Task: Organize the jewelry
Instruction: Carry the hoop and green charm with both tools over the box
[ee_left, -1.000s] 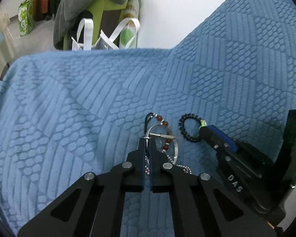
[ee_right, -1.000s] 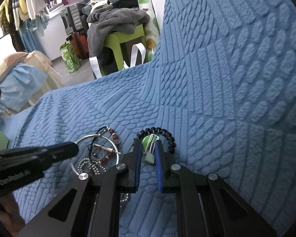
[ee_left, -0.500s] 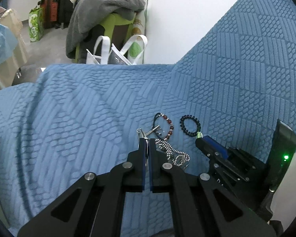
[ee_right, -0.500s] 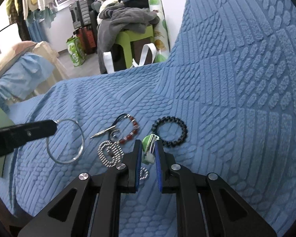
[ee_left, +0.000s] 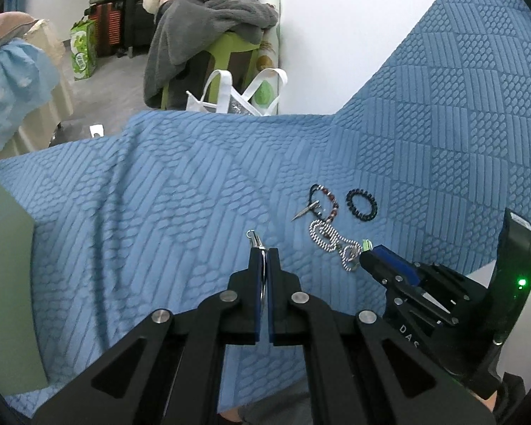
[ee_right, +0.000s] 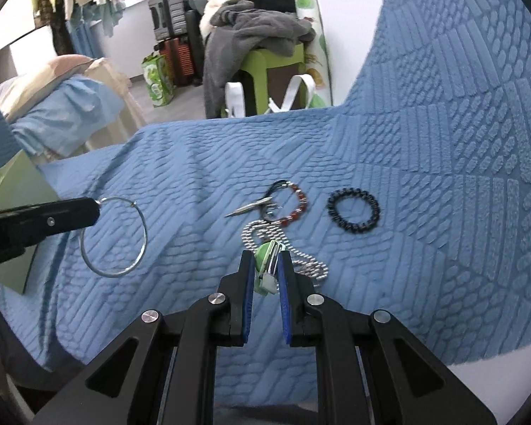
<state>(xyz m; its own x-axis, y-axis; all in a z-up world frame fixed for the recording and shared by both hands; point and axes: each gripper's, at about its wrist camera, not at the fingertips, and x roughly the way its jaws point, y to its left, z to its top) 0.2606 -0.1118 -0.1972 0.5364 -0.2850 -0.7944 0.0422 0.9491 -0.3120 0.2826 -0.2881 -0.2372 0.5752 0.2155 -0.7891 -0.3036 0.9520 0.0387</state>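
My left hand-held gripper [ee_left: 264, 252] is pinched fully shut on a thin silver wire bangle [ee_right: 114, 236]; from its own camera I see only the hooked end of the wire poking out past the fingertips, while my right camera shows the whole hoop hanging off the tip, clear of the cloth. My right hand-held gripper [ee_right: 265, 265] is closed to a narrow gap on a small green and white clip-like piece [ee_right: 266, 265], whose exact make I cannot tell because the blue pads cover most of it. Just ahead of my right fingertips lies a silver ball-chain necklace [ee_right: 262, 233], coiled in loops, partly hidden behind the held piece. Beyond it sits a bracelet of red-brown beads on a dark cord [ee_right: 293, 205] with a slim pointed metal pendant [ee_right: 247, 207] lying across its left side, and to the right of that, apart from it, a black beaded bracelet [ee_right: 352, 210]. All of this rests on a blue quilted textured cover [ee_right: 442, 212] that rises steeply at the right. To the left of my left hand-held gripper a pale green flat-sided box [ee_left: 7, 283] is cut off by the frame, its contents out of view. The cover between the box and the jewelry is bare; its far edge drops off ahead toward a green stool piled with grey clothes [ee_right: 262, 39].
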